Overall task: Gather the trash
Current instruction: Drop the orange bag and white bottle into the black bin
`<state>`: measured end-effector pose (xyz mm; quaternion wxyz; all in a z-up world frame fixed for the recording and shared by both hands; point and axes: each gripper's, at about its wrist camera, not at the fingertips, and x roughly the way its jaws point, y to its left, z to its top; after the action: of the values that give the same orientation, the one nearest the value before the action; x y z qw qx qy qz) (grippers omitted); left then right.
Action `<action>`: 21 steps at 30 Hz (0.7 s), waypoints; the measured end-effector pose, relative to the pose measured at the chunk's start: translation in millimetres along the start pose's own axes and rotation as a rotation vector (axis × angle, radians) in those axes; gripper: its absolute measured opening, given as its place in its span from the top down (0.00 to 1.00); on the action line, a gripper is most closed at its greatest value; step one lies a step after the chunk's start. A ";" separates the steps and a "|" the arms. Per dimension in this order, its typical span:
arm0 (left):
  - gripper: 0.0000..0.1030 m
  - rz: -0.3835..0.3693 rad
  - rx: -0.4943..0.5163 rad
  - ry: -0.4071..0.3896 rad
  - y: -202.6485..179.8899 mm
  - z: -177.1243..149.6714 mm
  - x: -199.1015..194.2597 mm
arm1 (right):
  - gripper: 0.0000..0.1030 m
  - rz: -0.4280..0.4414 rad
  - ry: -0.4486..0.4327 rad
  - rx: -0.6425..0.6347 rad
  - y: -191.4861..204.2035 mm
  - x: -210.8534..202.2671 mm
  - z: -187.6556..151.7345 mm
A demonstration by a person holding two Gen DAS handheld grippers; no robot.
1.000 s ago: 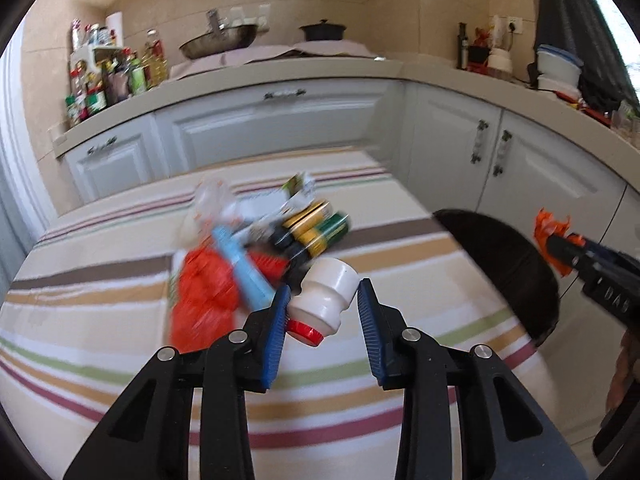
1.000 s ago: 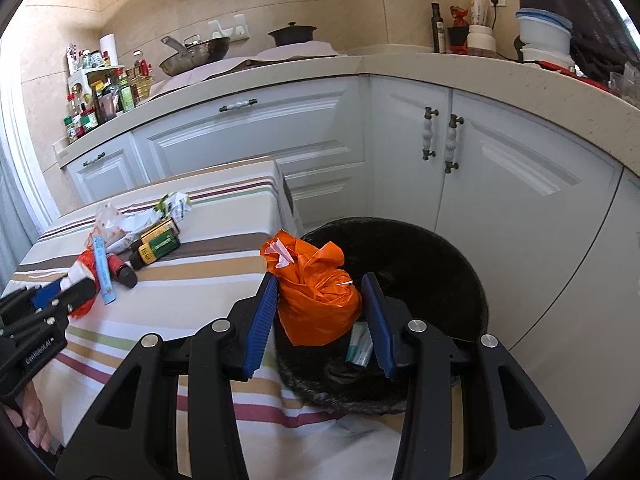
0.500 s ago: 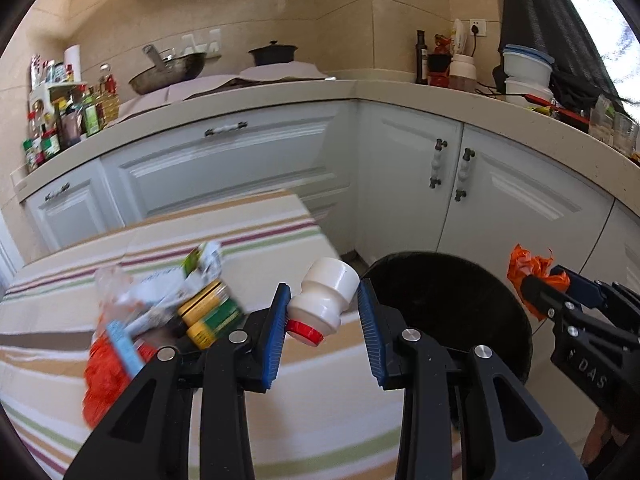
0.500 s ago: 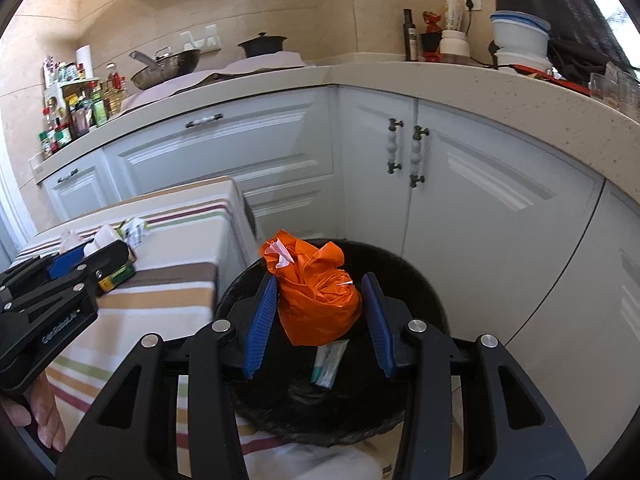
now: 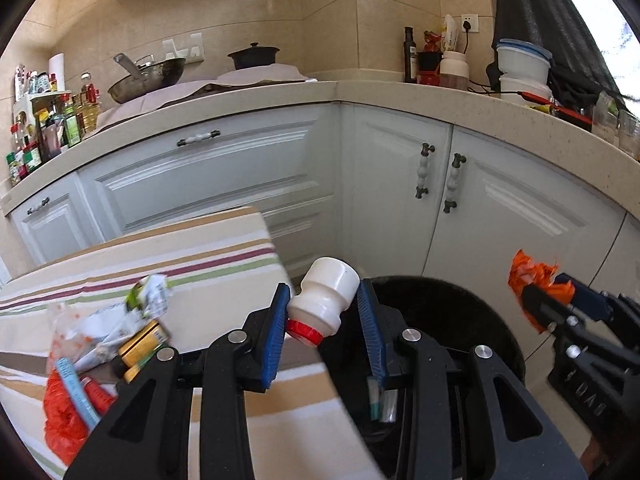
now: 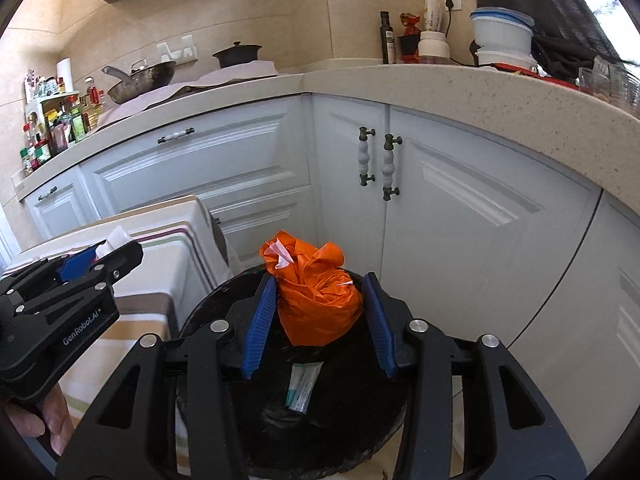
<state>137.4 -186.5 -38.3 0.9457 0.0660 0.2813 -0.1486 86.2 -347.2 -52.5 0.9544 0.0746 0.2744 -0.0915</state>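
My left gripper [image 5: 323,312] is shut on a small white bottle [image 5: 325,299] with a red cap, held at the table's right edge beside the black trash bin [image 5: 472,320]. My right gripper [image 6: 318,308] is shut on an orange plastic bag [image 6: 316,300], held right above the bin's [image 6: 224,300] opening. The right gripper and its bag [image 5: 532,280] also show at the right of the left wrist view. A green-and-white wrapper [image 6: 302,386] lies inside the bin. More trash [image 5: 104,344] sits on the striped table [image 5: 224,264]: packets, small cans, a red bag.
White kitchen cabinets [image 6: 452,208] stand close behind the bin. The counter [image 5: 248,96] above holds a wok, a pot, bottles and containers. The left gripper's body [image 6: 60,308] shows at the left of the right wrist view.
Both grippers have moved right, away from the trash pile and toward the bin. The left gripper with the bottle is now at the table's edge; the right holds the bag over the bin.
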 end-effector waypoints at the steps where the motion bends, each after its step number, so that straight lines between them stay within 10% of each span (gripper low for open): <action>1: 0.64 0.001 0.003 -0.001 -2.8 1.2 2.7 | 0.50 -0.002 0.002 0.005 -1.9 3.3 0.8; 6: 0.47 0.010 0.016 0.022 -8.3 0.8 15.3 | 0.49 -0.017 0.005 0.032 -12.7 10.5 4.2; 21: 0.38 0.041 -0.019 0.012 23.9 -1.8 -17.7 | 0.49 0.006 -0.022 0.018 7.3 -12.8 6.9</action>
<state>130.0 -159.2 -29.1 0.9475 0.0639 0.2868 -0.1261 80.7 -339.7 -39.2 0.9569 0.0832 0.2626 -0.0920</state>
